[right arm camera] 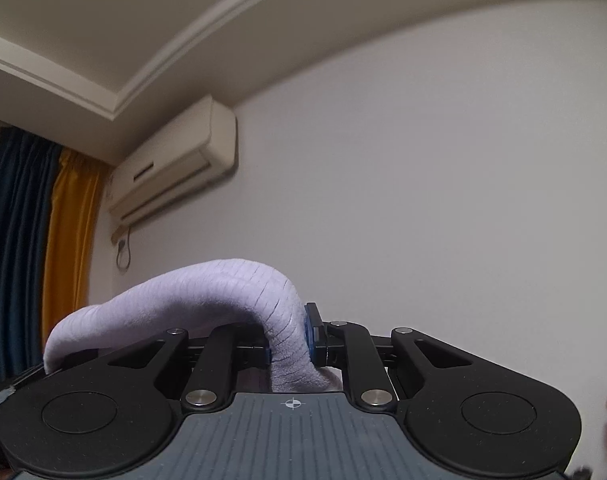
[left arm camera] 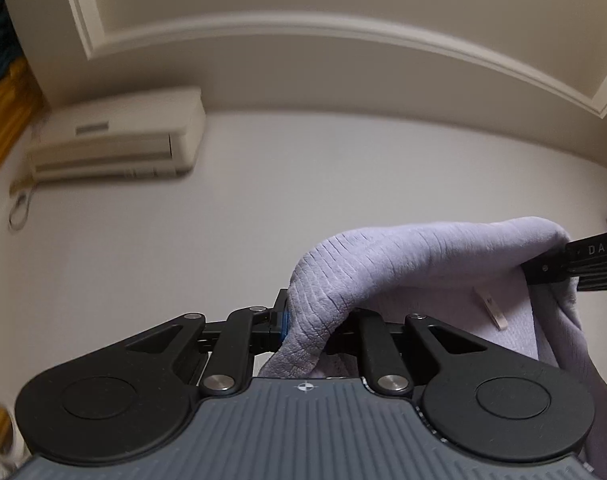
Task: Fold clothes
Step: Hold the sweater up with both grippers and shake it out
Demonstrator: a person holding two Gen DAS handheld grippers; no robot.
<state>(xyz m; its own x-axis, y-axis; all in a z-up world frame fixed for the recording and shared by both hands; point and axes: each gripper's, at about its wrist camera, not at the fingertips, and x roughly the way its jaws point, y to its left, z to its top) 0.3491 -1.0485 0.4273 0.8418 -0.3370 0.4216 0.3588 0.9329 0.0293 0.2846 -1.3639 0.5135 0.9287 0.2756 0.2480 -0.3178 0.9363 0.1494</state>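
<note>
Both grippers are up in the air with a lavender fleece garment (left arm camera: 403, 264) strung between them. The left gripper (left arm camera: 303, 328) has its fingers pinched narrow on one bunched edge, low centre of its frame, and the cloth arcs off to the right where the right gripper (left arm camera: 583, 268) pokes in at the right edge, gripping the other end. A small white label (left arm camera: 495, 312) shows on the fabric's inner side. In the right wrist view, the right gripper's fingers are clamped narrow on the cloth too, which humps away to the lower left. Behind it all: a white wall (right arm camera: 423, 160), an air conditioner (right arm camera: 175, 160) at upper left, and blue and yellow curtains (right arm camera: 43, 240) at the left edge.
</note>
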